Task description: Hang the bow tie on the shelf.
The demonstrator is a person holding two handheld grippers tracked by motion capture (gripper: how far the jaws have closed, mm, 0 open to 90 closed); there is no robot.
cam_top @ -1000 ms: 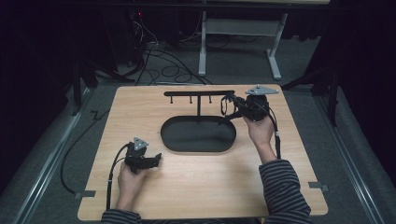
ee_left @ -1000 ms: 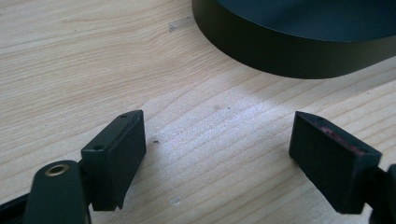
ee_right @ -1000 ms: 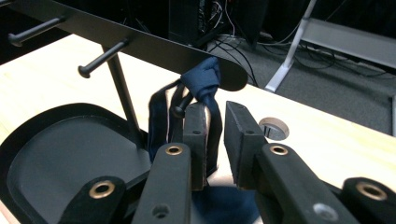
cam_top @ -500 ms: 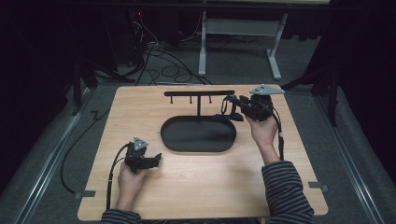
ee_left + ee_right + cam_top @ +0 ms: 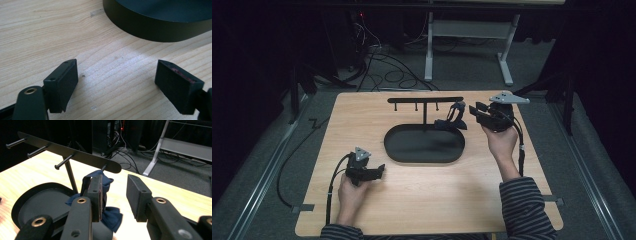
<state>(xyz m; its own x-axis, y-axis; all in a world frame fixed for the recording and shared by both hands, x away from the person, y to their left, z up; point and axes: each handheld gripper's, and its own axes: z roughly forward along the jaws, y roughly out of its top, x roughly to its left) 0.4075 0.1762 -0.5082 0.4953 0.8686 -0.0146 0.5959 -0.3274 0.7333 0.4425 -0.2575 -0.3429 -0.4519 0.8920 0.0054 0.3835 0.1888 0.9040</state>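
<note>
Right gripper view: right gripper (image 5: 113,197) is opening just beside the hung blue cloth (image 5: 105,195) — backing away next.

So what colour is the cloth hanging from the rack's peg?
Dark navy blue; the cloth shows best in the right gripper view, hanging below the rack.

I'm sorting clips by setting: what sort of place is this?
Probably a lab or workshop: a wooden tabletop on grey carpet, loose cables on the floor, and a metal desk frame behind.
</note>
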